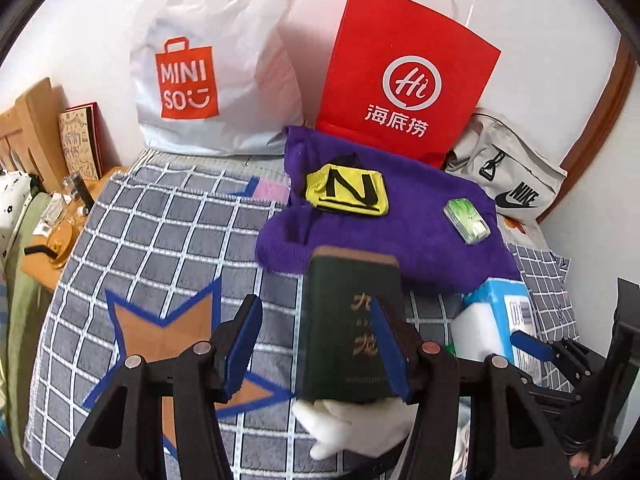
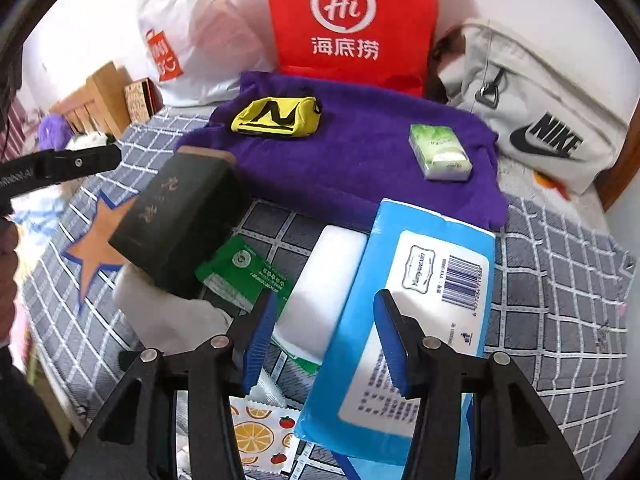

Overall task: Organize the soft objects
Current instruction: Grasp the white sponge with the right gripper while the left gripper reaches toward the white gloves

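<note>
A purple towel (image 1: 384,232) lies on the checked bed cover, also in the right wrist view (image 2: 360,148). On it sit a yellow pouch with a black N (image 1: 348,194) (image 2: 280,116) and a small green tissue pack (image 1: 466,220) (image 2: 440,152). A dark green book (image 1: 348,328) (image 2: 180,216) rests tilted on a white soft object (image 1: 352,424) (image 2: 168,312). My left gripper (image 1: 316,344) is open, its right finger over the book. My right gripper (image 2: 324,340) is open above a blue tissue pack (image 2: 412,312) (image 1: 508,312).
A white MINISO bag (image 1: 208,64), a red paper bag (image 1: 400,76) (image 2: 352,20) and a grey Nike bag (image 1: 508,172) (image 2: 540,116) stand against the back wall. A green packet (image 2: 244,276) and a white block (image 2: 324,280) lie by the book. A bedside shelf (image 1: 60,216) is left.
</note>
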`<state>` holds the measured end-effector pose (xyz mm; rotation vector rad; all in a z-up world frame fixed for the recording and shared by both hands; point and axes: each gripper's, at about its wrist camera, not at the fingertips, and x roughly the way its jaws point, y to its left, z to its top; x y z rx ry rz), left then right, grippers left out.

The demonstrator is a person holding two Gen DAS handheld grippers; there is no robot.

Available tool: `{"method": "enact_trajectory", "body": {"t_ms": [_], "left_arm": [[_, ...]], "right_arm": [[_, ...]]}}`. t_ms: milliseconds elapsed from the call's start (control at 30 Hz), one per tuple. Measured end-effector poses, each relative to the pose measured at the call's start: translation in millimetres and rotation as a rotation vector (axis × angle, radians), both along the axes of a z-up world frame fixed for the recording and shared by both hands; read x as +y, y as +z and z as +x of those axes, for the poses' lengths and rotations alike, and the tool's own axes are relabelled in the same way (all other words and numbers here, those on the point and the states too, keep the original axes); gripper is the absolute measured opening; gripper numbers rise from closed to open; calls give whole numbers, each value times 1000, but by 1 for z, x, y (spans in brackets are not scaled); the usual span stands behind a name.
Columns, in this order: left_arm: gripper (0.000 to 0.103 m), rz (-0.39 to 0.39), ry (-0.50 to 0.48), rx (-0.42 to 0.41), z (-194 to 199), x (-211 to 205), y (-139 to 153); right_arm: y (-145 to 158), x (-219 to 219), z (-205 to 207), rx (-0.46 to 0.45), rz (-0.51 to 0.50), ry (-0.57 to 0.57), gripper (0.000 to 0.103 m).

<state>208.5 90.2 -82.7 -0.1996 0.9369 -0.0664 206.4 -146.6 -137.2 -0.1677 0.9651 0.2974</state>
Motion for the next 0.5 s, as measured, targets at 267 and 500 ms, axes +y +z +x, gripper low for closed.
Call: {"method": "enact_trajectory", "body": {"t_ms": [267,500], "left_arm": [[54,-19,-17,-10,-21,4,-7],[54,-18,-6,12,-31,10,-17]], "right_arm": [[-12,31,-8,-78,-218,16,50],[-2,30,-15,-66,-163,35,30]]}}
